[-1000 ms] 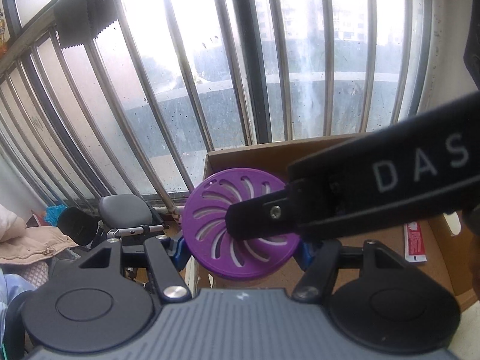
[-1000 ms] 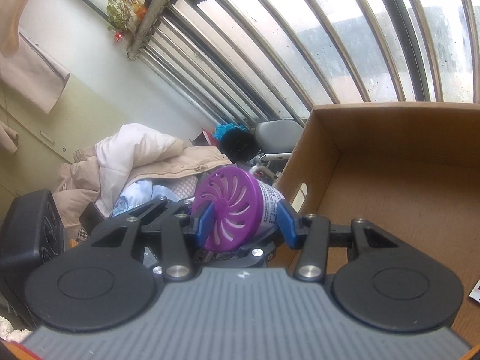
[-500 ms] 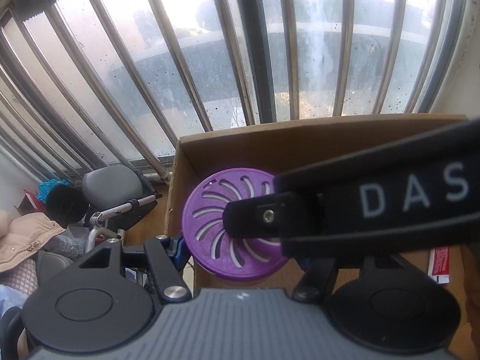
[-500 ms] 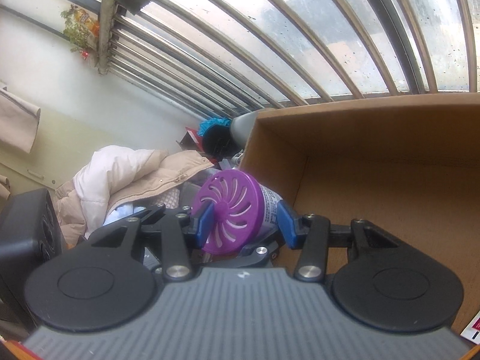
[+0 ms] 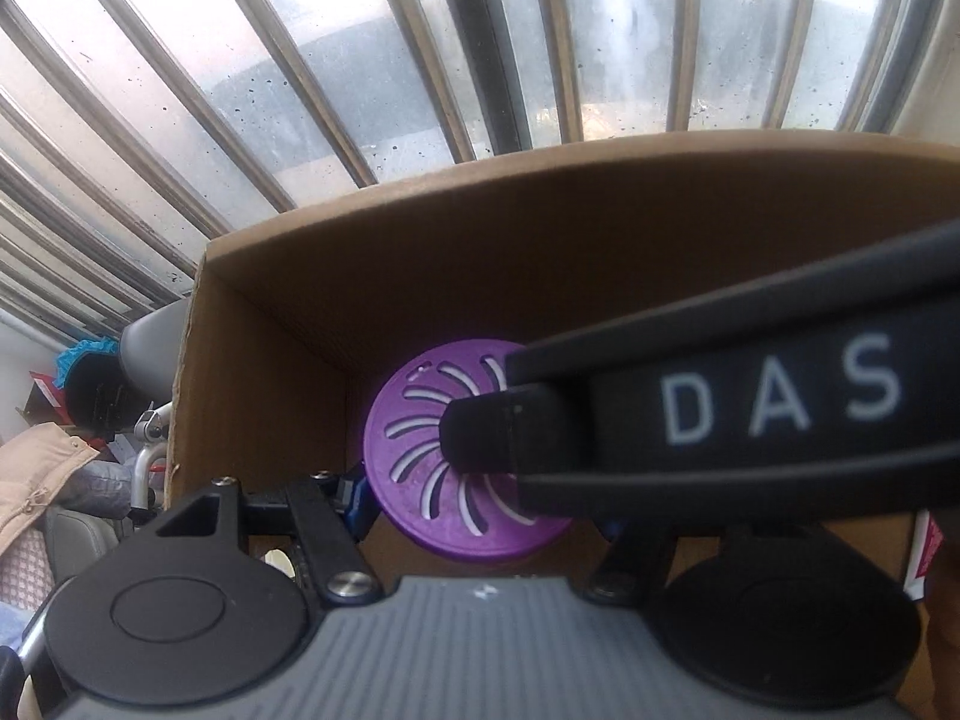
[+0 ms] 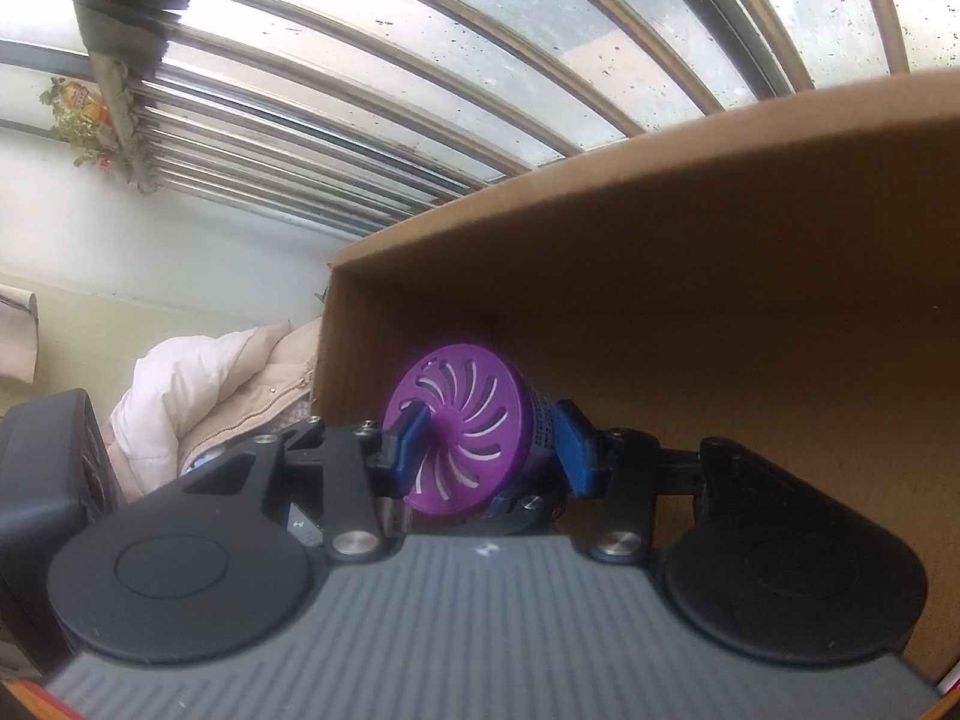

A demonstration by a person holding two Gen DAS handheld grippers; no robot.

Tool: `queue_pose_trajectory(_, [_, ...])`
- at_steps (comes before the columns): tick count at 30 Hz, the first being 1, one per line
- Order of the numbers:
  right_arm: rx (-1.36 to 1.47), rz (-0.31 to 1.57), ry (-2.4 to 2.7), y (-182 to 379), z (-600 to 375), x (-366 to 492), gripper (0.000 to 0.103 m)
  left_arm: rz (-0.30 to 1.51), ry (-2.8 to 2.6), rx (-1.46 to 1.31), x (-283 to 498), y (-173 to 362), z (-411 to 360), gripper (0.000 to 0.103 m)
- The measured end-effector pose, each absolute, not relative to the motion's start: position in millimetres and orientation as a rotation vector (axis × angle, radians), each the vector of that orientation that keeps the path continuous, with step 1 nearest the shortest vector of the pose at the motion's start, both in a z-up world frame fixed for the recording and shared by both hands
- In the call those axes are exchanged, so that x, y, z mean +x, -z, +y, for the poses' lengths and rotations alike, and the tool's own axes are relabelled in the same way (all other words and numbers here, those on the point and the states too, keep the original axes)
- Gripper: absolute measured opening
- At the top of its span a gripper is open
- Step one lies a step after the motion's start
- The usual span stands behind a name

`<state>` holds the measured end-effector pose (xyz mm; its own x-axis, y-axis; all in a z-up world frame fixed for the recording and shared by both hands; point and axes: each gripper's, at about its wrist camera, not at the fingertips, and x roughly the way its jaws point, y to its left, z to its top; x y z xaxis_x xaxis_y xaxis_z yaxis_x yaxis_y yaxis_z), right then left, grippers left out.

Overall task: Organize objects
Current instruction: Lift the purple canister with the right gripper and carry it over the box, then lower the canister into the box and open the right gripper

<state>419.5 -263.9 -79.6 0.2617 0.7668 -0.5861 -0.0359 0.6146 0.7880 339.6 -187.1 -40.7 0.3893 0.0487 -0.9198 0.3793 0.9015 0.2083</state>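
The can, purple vented lid forward, was held inside the box, low in its left corner. The left wall stood just beside the lid and the back wall rose close behind it. Open room lay to the right, along the box floor, and upward past the rim.

The right gripper was reached into the box from the near side. Its blue fingers flanked the can, with a narrow gap visible at the right pad, so whether they were clamped could not be told. The left gripper was pointed into the same corner, with the can between its fingers. Only its left blue pad was seen, at the lid's edge. The other pad was hidden, so its grip could not be judged.

In the left wrist view, the black body of the right gripper, lettered DAS, crossed in front of the lid and covered its right part. A red and white packet was seen at the right edge. Window bars stood behind the box. A pale jacket was heaped outside the left wall.
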Motion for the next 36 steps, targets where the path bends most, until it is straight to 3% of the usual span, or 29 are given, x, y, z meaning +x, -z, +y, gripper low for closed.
queue_pose_trajectory(22, [0.715, 1.194, -0.652, 109, -245, 428, 0.044, 1.205, 0.168, 0.380, 331, 64, -159, 0.070])
queue_pose_trajectory(36, [0.702, 1.177, -0.636, 94, -247, 421, 0.058, 1.207, 0.171, 0.291, 311, 36, -138, 0.076])
